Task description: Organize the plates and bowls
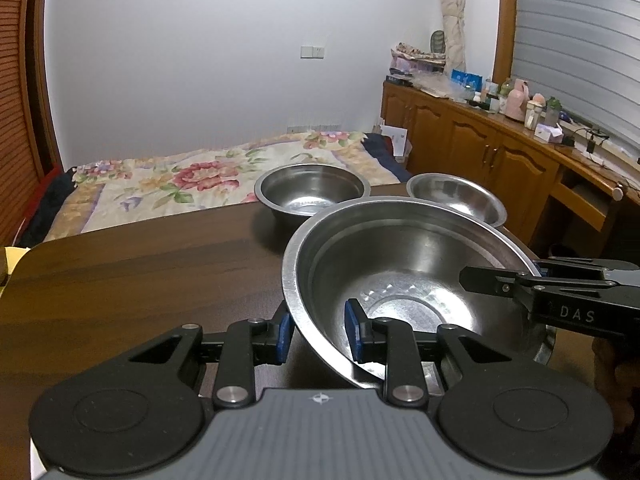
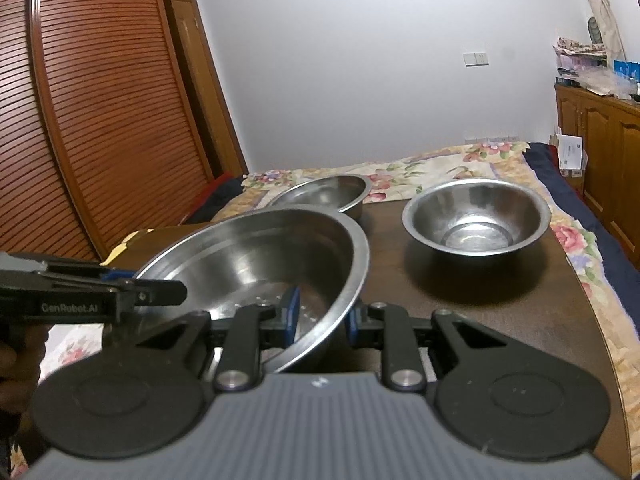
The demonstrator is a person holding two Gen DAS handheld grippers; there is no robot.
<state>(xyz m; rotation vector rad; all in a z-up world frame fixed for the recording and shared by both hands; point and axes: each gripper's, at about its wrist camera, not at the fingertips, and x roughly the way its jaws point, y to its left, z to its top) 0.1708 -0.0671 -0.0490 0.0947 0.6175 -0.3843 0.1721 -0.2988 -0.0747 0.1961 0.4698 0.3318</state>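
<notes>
A large steel bowl (image 1: pixel 404 264) hangs tilted above the dark wooden table (image 1: pixel 140 276). My left gripper (image 1: pixel 318 334) is shut on its near rim, one blue pad inside the wall and one outside. My right gripper (image 2: pixel 322 318) is shut on the opposite rim of the same large bowl (image 2: pixel 256 256), also one pad each side. Each gripper shows in the other's view: the right gripper (image 1: pixel 500 282) at the right, the left gripper (image 2: pixel 156 296) at the left. Two smaller steel bowls stand upright at the table's far side: one deep-walled (image 1: pixel 312 192) (image 2: pixel 332 194), one rounder (image 1: pixel 456 200) (image 2: pixel 476 216).
Beyond the table's far edge lies a bed with a floral quilt (image 1: pixel 168 184). Wooden cabinets (image 1: pixel 472 140) with a cluttered top run along the right wall. A louvred wooden wardrobe (image 2: pixel 92 100) stands at the left. The table's left part (image 1: pixel 120 288) is bare.
</notes>
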